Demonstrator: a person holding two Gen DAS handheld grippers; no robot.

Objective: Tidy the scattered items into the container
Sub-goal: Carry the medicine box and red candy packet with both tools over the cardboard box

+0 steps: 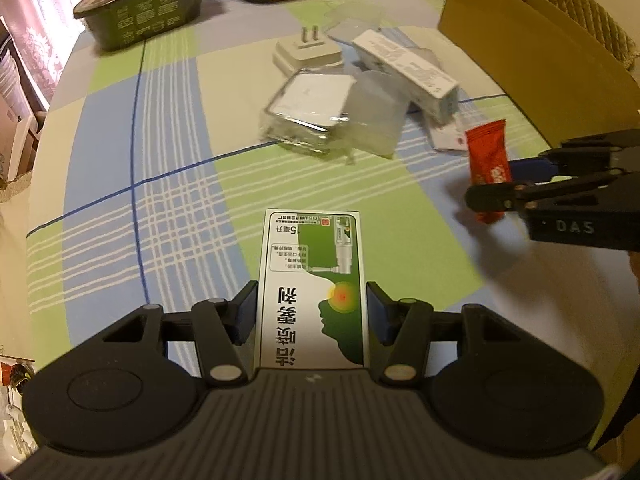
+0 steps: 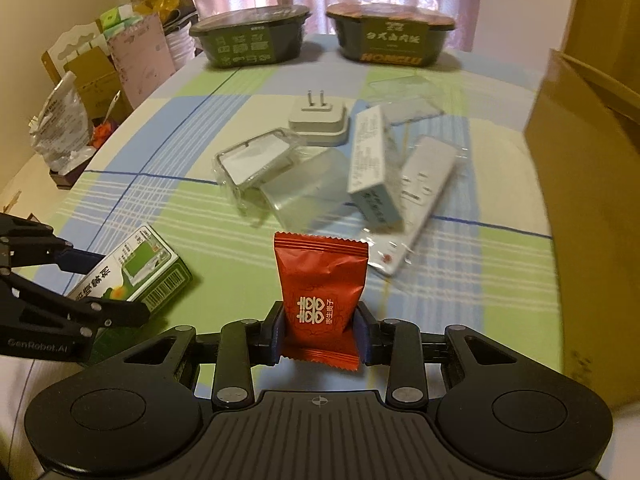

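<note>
Left hand-held gripper (image 1: 311,312): clamped on a green-and-white spray box (image 1: 312,288), one pad on each long side, box pointing forward above the checked worktop (image 1: 168,216). In the right wrist view, same box (image 2: 132,276) at lower left, held in the black linkage.

Right hand-held gripper (image 2: 320,332): pinching a red candy packet (image 2: 320,300) upright between blue pads, crimped top edge up, white characters facing the camera. Seen from the left wrist view, the packet (image 1: 488,172) sticking up from the right-hand tool near the right edge.

Ahead, mid-worktop, a loose cluster: clear plastic case with a white insert (image 2: 256,164), a frosted translucent piece (image 2: 312,192) leaning against it, a white plug adapter (image 2: 318,120) just behind with prongs up, a pale printed carton (image 2: 372,168) tilted on its side, a flat white sachet-like pack (image 2: 416,204) partly under the carton — blurred, so possibly a remote in wrapping. A flat clear sheet (image 2: 404,96) farther back.

At the far edge, two dark lidded food tubs (image 2: 250,38) (image 2: 390,38) side by side. On the right, a brown cardboard box (image 2: 592,184) standing on the worktop, wall nearest the cluster. Off the left edge, bags and cartons (image 2: 96,80), cluttered.
</note>
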